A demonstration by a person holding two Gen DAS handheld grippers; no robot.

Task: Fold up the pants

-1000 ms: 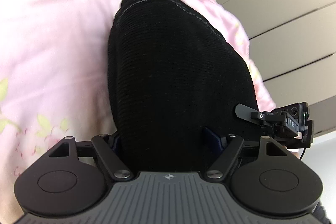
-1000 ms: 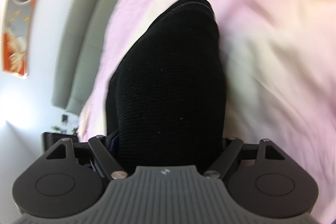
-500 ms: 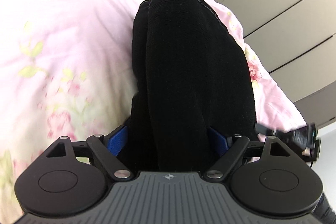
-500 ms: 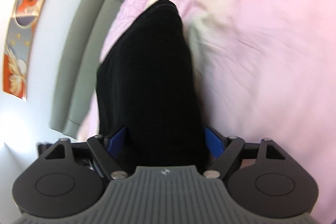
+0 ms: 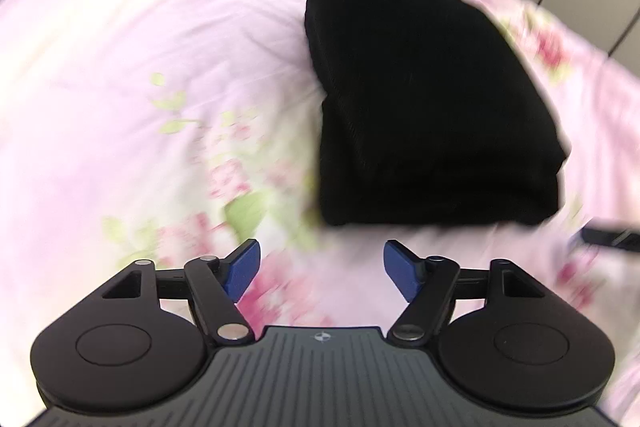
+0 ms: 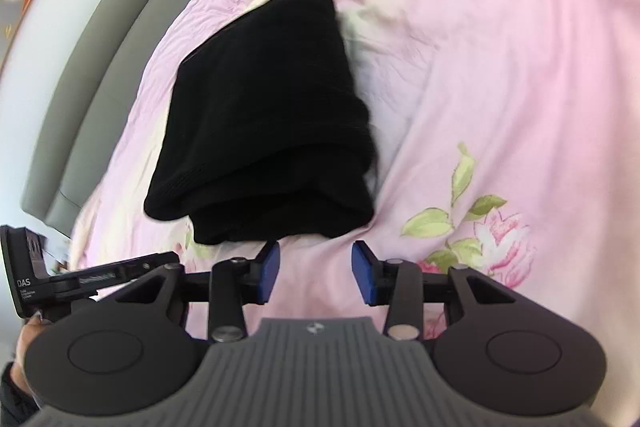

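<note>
On the bed [image 5: 120,67], the folded pants [image 5: 420,107] had been released, both tongs [image 5: 322,277] [image 6: 316,273] drawn back, narrowing, empty; folding seemed finished.

Pink floral bedspread [image 5: 120,67], grey headboard [image 6: 132,39]

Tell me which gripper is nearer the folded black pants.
Right, by the look of it. The right gripper sits just short of the pants' near edge. The left gripper is farther back, with bedspread showing between. Both are empty.
</note>
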